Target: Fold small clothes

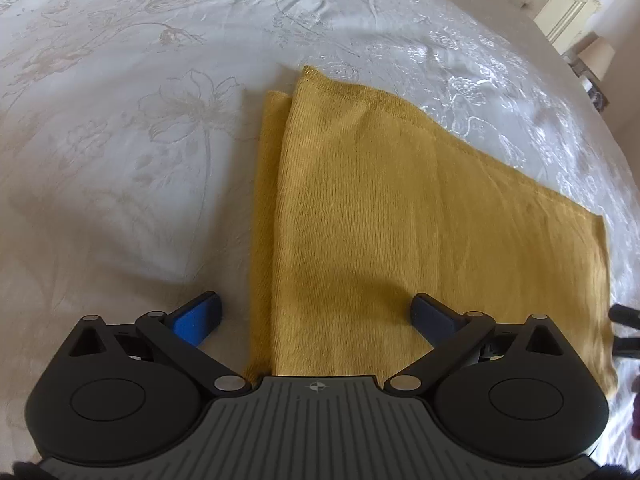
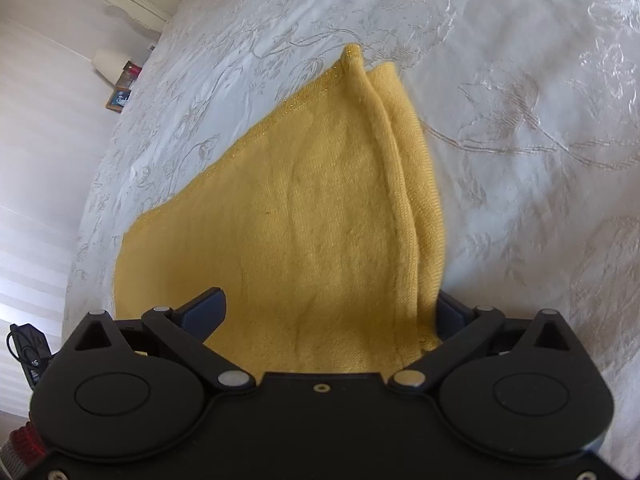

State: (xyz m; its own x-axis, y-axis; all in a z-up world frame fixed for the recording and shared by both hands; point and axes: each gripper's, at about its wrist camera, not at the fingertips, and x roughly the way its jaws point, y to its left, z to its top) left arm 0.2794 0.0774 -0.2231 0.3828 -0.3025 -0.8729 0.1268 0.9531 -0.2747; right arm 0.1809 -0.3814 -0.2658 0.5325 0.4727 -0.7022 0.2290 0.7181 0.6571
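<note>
A mustard-yellow knit garment (image 1: 400, 208) lies folded in layers on a white embroidered bedspread (image 1: 120, 120). My left gripper (image 1: 316, 316) is open, its jaws wide apart over the garment's near edge, left pad (image 1: 198, 320) on the bedspread and right pad (image 1: 436, 318) over the cloth. The garment also shows in the right wrist view (image 2: 304, 220), with its folded edges stacked on the right. My right gripper (image 2: 324, 312) is open over the garment's near edge; its right finger is partly hidden behind the fold.
The bedspread (image 2: 520, 120) stretches all round the garment. A cream headboard (image 1: 568, 4) and a lamp (image 1: 598, 56) stand at the far right. A lamp (image 2: 110, 62) and small items stand beside the bed on the left. A black device (image 2: 30, 354) lies at the lower left.
</note>
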